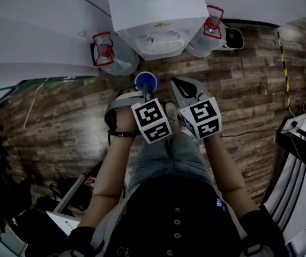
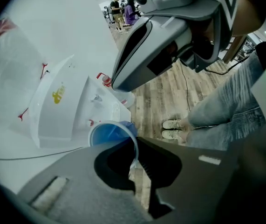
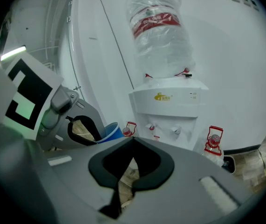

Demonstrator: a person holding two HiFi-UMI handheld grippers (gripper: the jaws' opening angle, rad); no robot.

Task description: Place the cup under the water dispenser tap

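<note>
Our left gripper (image 1: 144, 94) pinches the blue cup (image 1: 146, 81) by its rim, with the taps (image 1: 158, 38) just above it at top middle; our right gripper (image 1: 180, 85) is shut and empty.

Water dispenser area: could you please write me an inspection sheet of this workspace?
Surface: wooden floor.
Job's things: blue cup, held at its rim, not yet under the water dispenser taps.
Clutter: two spare water bottles flank the dispenser.
Grippers: left gripper shut on the cup rim; right gripper shut, empty.
Cables: black cable on the floor at right.
Surroundings: white wall; people far off.
</note>
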